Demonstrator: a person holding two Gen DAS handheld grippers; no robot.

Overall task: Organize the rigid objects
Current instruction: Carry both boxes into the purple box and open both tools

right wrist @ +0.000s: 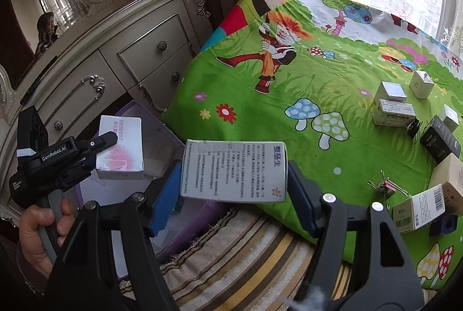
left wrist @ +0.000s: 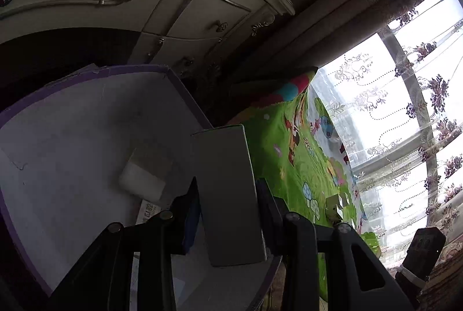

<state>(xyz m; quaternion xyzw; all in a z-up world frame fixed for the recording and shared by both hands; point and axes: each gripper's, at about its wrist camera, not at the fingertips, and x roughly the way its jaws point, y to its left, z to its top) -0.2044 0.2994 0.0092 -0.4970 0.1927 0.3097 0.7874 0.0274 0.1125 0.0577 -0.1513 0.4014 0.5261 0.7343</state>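
Note:
My left gripper (left wrist: 228,201) is shut on a plain white box (left wrist: 222,154) and holds it over a purple-rimmed container (left wrist: 130,69) with a pale inside. A small white box (left wrist: 141,180) lies on the container's floor. In the right wrist view the left gripper (right wrist: 98,149), held by a hand (right wrist: 37,227), grips the same box (right wrist: 121,154), which has a pink mark, above the purple container (right wrist: 202,214). My right gripper (right wrist: 233,175) is shut on a white box with printed text (right wrist: 234,170), at the near edge of the green cartoon cloth (right wrist: 260,114).
Several small boxes (right wrist: 393,108) and binder clips (right wrist: 387,186) lie on the cloth at the right. A cream dresser (right wrist: 139,56) stands behind the container. A striped rug (right wrist: 246,253) lies below, and curtains and a window (left wrist: 390,108) are beyond the cloth.

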